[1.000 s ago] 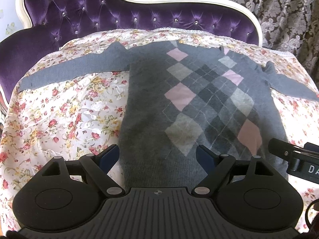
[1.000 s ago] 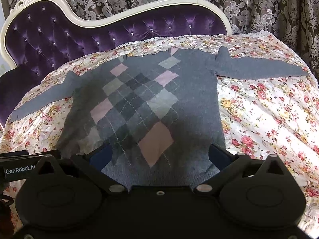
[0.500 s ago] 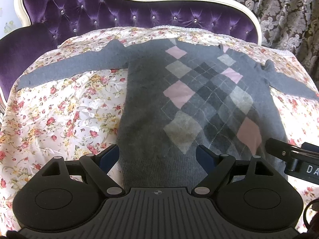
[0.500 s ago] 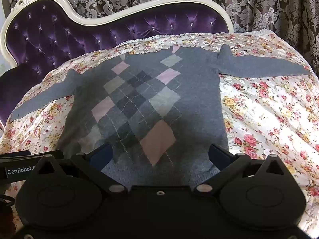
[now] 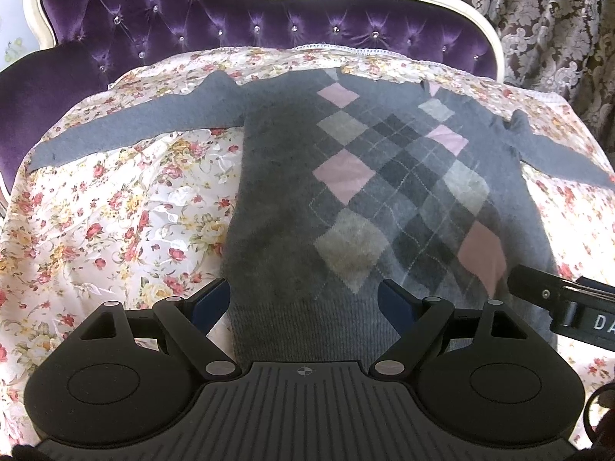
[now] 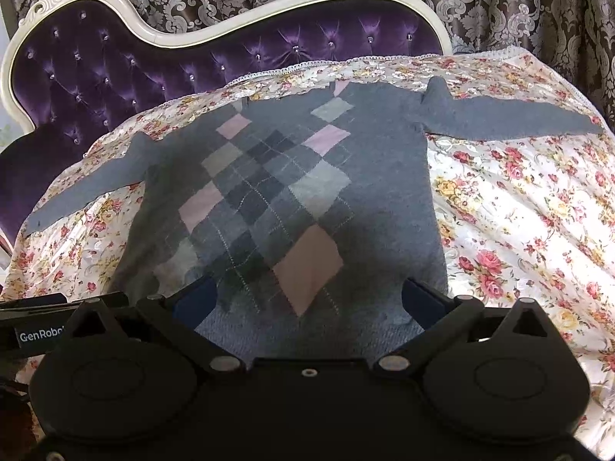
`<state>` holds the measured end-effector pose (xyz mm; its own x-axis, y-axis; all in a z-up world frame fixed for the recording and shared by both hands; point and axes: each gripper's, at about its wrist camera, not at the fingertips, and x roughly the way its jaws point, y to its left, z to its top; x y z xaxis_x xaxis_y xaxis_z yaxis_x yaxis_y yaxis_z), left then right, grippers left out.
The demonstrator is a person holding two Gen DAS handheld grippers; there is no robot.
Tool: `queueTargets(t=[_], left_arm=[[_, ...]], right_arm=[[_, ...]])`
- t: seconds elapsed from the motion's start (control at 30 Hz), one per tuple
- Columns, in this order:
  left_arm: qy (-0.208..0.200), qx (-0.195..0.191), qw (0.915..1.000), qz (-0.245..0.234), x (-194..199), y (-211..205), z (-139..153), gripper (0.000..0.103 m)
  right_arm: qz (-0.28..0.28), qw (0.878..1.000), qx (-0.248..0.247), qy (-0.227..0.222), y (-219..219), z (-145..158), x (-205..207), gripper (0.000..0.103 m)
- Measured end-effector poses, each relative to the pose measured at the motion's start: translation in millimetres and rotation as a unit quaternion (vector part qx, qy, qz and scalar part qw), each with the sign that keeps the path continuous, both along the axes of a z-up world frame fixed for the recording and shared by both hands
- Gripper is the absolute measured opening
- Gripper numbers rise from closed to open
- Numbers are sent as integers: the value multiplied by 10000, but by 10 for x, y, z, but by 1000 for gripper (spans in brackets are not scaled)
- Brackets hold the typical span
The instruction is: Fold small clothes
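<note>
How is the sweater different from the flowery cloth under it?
The sweater is grey with pink and grey diamonds; the flowery cloth is white with red and yellow roses. The sweater is smaller and lies on top; the cloth spreads wider beneath it. Both lie flat on the purple sofa.

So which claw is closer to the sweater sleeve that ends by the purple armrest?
Left. The left claw hangs over the hem corner below that sleeve; the right claw is across the sweater's other side.

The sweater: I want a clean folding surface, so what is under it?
The sweater lies flat on a floral cloth that shows all round it. Whatever the cloth covers beneath stays hidden.
</note>
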<state>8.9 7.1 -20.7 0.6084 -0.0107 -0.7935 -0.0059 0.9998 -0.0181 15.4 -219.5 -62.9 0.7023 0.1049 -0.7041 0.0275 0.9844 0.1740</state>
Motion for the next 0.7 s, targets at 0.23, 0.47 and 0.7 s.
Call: queueTargets(t=[0.23, 0.47, 0.7], left_arm=[[-119, 35, 9998, -150, 154, -11, -9, 84], [-344, 230, 9986, -337, 567, -178, 9, 84], [-501, 337, 9973, -419, 1063, -363, -63, 84]], right_arm=[[140, 9944, 1044, 66, -218, -134, 69, 102], [115, 9910, 1337, 13, -610, -89, 297, 102], [-690, 9895, 1222, -336, -1397, 2, 717, 103]])
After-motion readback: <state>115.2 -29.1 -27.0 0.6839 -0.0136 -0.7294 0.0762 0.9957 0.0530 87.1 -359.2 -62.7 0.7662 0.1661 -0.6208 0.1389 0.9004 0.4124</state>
